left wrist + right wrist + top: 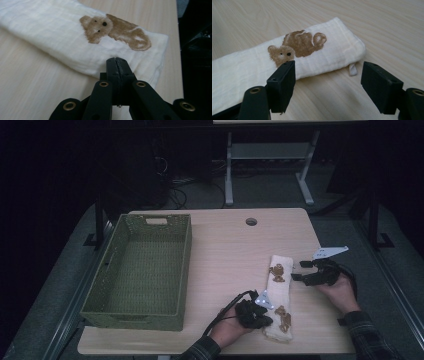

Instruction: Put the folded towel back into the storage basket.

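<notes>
- Folded cream cloth (pixel 279 296) with brown bear prints lies as a long narrow strip on the right half of the wooden table (pixel 225 250), running from the near edge away from the person.
- Left gripper (pixel 261 319) sits at the near end of the strip. In the left gripper view its jaws are pressed together, tips at the cloth's folded edge (pixel 116 61). Whether any fabric is pinched between them, I cannot tell.
- Right gripper (pixel 299 270) hangs just beside the far end, jaws spread wide, nothing between them. Bear print (pixel 297 46) and a small tag (pixel 352 69) show ahead of it.
- Judgement: one gripper at each end suits lifting or folding the strip without it sagging.
- Green woven basket (pixel 142 270) stands empty on the left, well apart; likely the destination.
</notes>
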Available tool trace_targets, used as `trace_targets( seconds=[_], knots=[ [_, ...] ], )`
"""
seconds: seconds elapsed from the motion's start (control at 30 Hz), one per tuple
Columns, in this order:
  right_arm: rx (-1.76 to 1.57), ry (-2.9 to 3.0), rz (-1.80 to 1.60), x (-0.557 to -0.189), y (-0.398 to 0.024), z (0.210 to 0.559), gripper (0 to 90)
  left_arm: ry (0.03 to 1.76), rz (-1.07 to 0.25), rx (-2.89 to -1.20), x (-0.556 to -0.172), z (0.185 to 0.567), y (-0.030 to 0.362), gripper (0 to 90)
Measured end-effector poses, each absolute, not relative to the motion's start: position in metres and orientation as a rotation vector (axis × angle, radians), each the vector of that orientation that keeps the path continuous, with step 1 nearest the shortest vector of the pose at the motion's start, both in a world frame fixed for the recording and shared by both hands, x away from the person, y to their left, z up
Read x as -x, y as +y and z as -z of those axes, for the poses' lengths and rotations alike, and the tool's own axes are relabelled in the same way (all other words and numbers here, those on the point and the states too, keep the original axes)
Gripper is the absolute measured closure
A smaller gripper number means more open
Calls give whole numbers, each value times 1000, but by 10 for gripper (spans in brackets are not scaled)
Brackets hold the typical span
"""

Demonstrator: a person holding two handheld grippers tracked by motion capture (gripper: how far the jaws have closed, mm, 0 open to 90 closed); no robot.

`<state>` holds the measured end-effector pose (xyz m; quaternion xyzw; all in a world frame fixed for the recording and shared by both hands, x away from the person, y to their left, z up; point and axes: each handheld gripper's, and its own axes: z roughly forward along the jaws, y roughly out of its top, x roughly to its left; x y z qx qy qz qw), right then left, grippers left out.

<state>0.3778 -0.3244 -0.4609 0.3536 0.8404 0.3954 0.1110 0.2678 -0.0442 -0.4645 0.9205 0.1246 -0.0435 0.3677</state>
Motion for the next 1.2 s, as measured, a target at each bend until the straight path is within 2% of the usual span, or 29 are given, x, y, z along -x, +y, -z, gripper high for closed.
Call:
trace_targets(
  seconds=[0.23, 0.53, 0.7, 0.93, 1.2],
  knots=[
    [-1017, 2477, -1163, -378, -324, 462, 274, 263, 146, -2364, -264, 464, -57, 859],
    [-1034, 2470, -1165, -378, -326, 461, 274, 142, 103, -2360, -282, 443, -66, 557],
    [-1027, 2471, -1160, -379, -326, 462, 274, 91, 112, -2373, -296, 446, -76, 381],
    [-1046, 2466, -1163, -379, -328, 462, 274, 67, 61, -2397, -312, 456, -85, 285],
    [-1041, 2465, -1163, -379, -329, 463, 274, 97, 66, -2405, -319, 466, -88, 279]
  ],
)
